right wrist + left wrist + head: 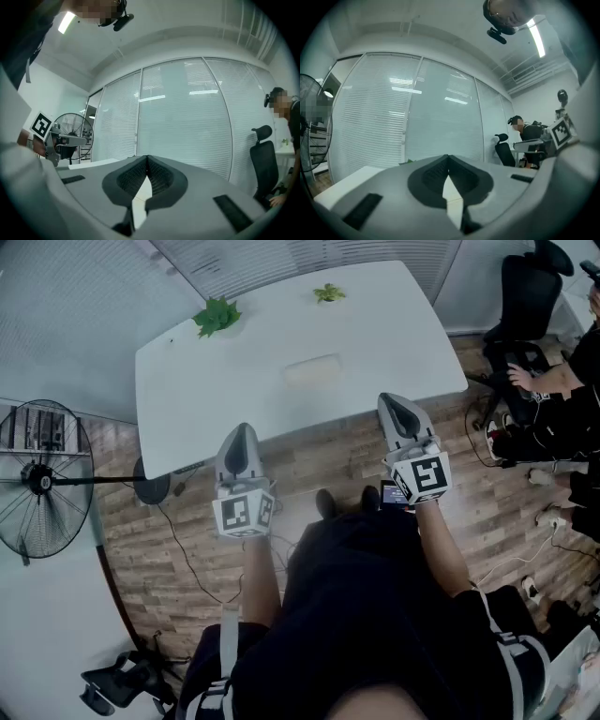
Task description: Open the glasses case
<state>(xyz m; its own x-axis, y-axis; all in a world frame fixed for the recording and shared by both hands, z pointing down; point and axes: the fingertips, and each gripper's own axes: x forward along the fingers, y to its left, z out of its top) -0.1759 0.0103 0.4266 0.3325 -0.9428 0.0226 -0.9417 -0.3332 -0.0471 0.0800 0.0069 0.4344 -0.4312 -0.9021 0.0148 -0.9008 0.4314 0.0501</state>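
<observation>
The left gripper [240, 431] and the right gripper [397, 401] are held level at the near edge of the white table [394, 334], each clenched on nothing. The pale glasses case [312, 369] is seen lying mid-table, well apart from both.

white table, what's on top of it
On the white table: a pale closed glasses case, a larger green sprig, a smaller green sprig. The case's inside is hidden.

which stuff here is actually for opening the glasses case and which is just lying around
For the job:
- glasses case, on the table
- left gripper and right gripper, both shut and empty, short of the case

Just lying about:
- big leafy sprig
- small leafy sprig
- fan
- office chair
</observation>
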